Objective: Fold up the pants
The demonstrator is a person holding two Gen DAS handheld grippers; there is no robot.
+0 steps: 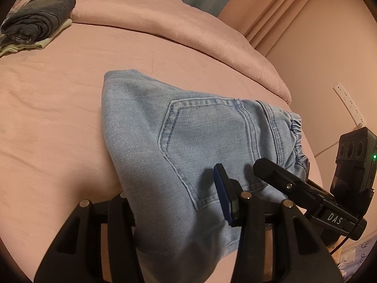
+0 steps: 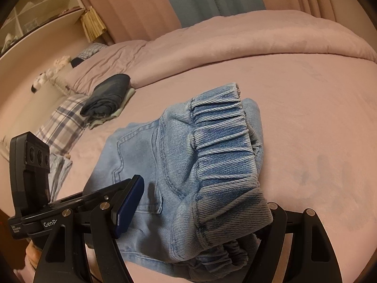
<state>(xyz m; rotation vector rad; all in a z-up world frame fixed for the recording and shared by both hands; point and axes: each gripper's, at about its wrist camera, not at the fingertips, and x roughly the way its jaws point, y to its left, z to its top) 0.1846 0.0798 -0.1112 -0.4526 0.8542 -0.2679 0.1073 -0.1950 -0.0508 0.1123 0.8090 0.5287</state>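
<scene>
The light blue jeans (image 1: 188, 141) lie folded on the pink bed, back pocket up, with the elastic waistband at the right. In the left wrist view the denim drapes over my left gripper (image 1: 165, 212); its blue-padded right finger (image 1: 225, 195) shows and the left finger is hidden under the cloth. The right gripper's black finger (image 1: 275, 174) rests on the denim beside it. In the right wrist view the jeans (image 2: 188, 165) fill the space between the fingers of my right gripper (image 2: 200, 212); only the blue left finger (image 2: 128, 202) shows, and the waistband (image 2: 221, 127) bunches over the right one.
A folded dark garment on a pale one (image 1: 35, 23) (image 2: 106, 96) sits at the far left of the bed. A rolled pink duvet (image 1: 188, 28) lies along the back. A plaid pillow (image 2: 63, 122) is at the left. A wall socket strip (image 1: 348, 103) is at the right.
</scene>
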